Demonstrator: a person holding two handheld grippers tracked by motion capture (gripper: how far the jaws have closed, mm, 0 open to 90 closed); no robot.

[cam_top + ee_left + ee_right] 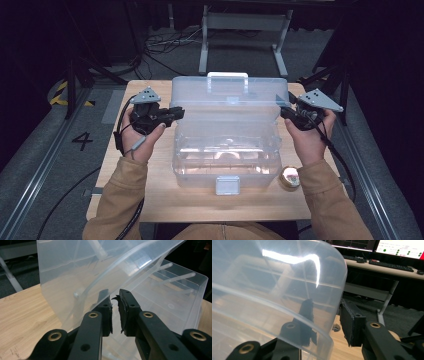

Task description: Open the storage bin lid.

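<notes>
One arm of the right tongs [327,317] blurs behind the clear lid [274,290].

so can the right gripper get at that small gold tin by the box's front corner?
Probably yes: the gold tin sits uncovered on the table beside the box, but the right gripper straddles the lid edge and must let go first.

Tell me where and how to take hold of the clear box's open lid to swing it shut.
Grip the lid by its thin side edges, one gripper coming in from each end. The left gripper already pinches the left wall, and the right gripper straddles the curved right rim with its jaws apart. The lid stands tilted back, so its side edges are exposed, while the white handle sits far back.
</notes>
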